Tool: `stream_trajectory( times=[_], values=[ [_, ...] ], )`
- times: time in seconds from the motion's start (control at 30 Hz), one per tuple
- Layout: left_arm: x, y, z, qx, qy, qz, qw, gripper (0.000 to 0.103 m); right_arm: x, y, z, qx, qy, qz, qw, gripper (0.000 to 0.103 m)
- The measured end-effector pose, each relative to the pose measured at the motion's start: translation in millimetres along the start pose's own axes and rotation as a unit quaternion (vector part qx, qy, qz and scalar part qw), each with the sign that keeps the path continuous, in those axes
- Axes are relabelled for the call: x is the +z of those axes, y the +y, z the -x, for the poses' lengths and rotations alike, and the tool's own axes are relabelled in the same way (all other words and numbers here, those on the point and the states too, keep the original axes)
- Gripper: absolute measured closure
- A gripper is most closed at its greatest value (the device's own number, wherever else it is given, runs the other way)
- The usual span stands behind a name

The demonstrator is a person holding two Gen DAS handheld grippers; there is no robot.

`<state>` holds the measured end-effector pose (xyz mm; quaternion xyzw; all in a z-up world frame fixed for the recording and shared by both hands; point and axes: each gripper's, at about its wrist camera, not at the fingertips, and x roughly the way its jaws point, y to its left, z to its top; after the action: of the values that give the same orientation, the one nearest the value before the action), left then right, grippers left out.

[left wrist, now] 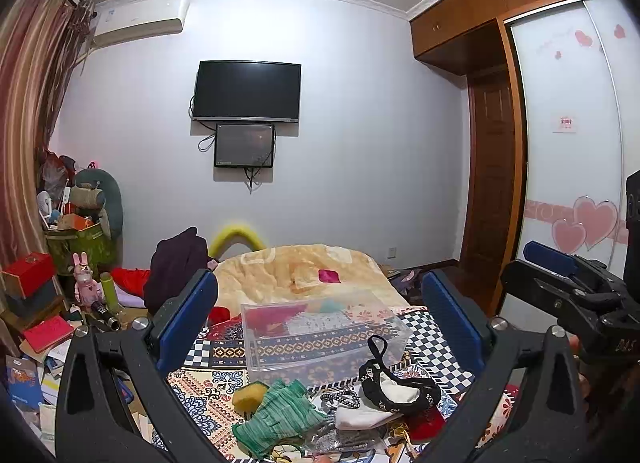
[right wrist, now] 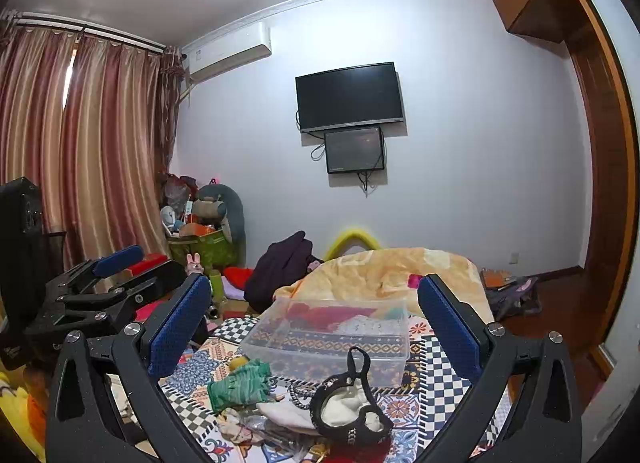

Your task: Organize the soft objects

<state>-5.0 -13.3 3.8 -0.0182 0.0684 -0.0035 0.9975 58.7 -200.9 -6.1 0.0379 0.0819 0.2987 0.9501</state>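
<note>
Left hand-held gripper (left wrist: 320, 315) apart | right hand-held gripper (right wrist: 314, 317) apart | both above clear box (left wrist: 324, 333), empty-handed

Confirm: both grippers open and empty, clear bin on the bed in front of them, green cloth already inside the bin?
Not quite. The green cloth lies on the patterned bedspread in front of the clear bin, not inside it, as the left wrist view shows. The rest holds.

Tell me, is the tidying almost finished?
Not yet. The clear plastic box already holds some red and pale cloth. Both claws, left and right, are open and empty. The green knitted cloth and black-trimmed white garment lie outside.
</note>
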Motion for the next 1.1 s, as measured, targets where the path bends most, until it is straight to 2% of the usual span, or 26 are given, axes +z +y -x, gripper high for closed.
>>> stream_trajectory(
  times=[1.1],
  values=[
    [2.4, -3.5, 3.7, 0.0, -0.004, -0.003, 1.0, 0.0, -0.4, 1.9, 1.7, -0.001, -0.002, -0.001, 1.0, 0.0]
  ],
)
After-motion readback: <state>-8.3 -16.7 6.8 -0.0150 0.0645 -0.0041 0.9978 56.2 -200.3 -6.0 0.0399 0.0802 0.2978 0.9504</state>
